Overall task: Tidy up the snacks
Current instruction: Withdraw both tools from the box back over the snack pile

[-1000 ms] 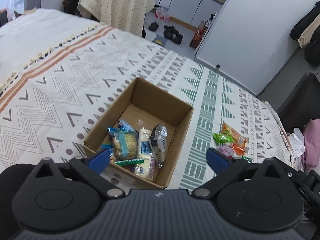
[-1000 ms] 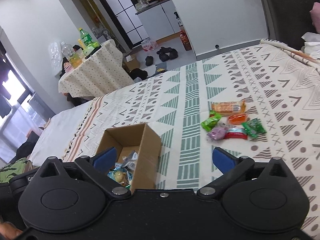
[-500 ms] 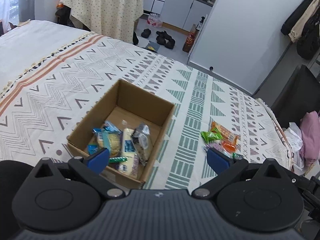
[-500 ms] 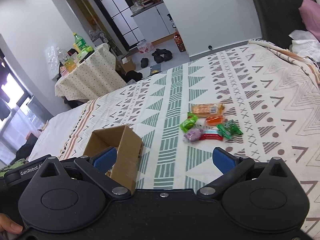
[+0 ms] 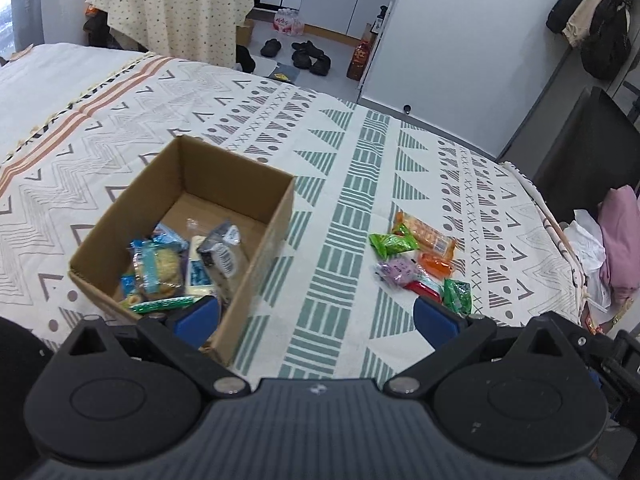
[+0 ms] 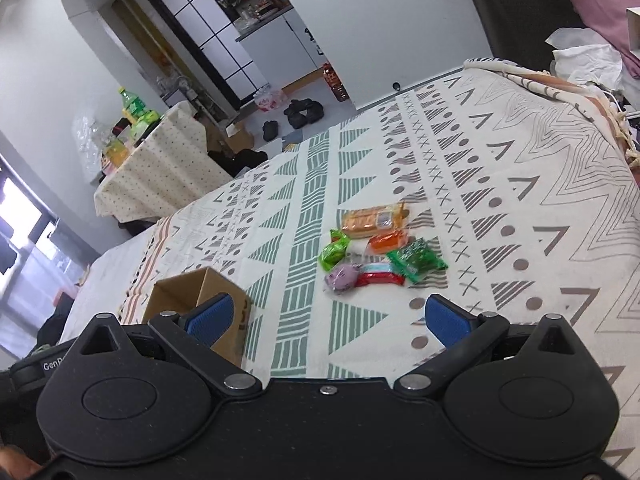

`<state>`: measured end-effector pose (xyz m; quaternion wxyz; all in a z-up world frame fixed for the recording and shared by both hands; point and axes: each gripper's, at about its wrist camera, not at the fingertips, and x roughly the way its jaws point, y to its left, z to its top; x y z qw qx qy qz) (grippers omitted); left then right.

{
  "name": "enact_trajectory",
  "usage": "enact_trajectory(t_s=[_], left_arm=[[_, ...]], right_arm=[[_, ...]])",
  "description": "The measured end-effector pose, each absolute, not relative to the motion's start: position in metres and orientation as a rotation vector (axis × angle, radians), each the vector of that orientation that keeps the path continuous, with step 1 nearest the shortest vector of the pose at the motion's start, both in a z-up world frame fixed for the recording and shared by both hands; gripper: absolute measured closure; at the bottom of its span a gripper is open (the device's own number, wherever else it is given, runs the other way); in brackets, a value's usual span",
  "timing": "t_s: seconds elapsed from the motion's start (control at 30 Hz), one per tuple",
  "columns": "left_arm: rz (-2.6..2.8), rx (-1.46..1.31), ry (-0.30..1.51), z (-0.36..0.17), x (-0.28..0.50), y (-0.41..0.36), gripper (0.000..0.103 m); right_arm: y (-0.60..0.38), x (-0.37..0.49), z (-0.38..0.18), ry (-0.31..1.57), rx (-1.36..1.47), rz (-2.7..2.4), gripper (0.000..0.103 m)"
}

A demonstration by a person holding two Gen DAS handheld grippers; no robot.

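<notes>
1. We are holding the left gripper (image 5: 316, 314) above the patterned cream bedspread (image 5: 340, 184), jaws spread wide and gripping nothing; its blue pads are framing the near corner of the open brown cardboard box (image 5: 276, 216), so we are judging it as parked here after a drop rather than reaching.
2. The box is sitting open-topped on the bedspread, and it is already holding several wrapped snacks (image 5: 180, 264): a round cookie in blue-edged wrap, a dark foil packet, a pale packet and a green stick, all bunched at the near end.
3. We are bringing the right gripper (image 6: 328, 316) in low, jaws also wide apart and empty; it is pointing straight at the loose pile of snacks (image 6: 376, 252), which looks like the line-up for the next pick.
4. The pile is lying well apart from the box, across the green striped band: a long orange cracker pack (image 6: 374, 218), a small orange packet (image 6: 386, 242), a bright green pouch (image 6: 334, 252), a dark green sachet (image 6: 416, 260), a purple round sweet (image 6: 342, 276) and a red-and-white bar (image 6: 378, 274).
5. The purple sweet and the red bar are touching, so we are expecting a careful, single-item pinch; the crinkly wrappers could slip.
</notes>
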<state>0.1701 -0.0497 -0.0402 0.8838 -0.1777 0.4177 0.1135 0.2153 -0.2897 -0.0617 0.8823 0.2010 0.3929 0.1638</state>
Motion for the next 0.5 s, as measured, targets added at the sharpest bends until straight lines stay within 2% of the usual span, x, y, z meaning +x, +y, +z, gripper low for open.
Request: enact_trajectory(t_s=[0.5], left_arm=[[0.224, -0.373, 0.885, -0.067, 0.216, -0.071, 0.001]], right_arm=[[-0.328, 0.243, -0.086, 0.847, 0.493, 0.264, 0.000]])
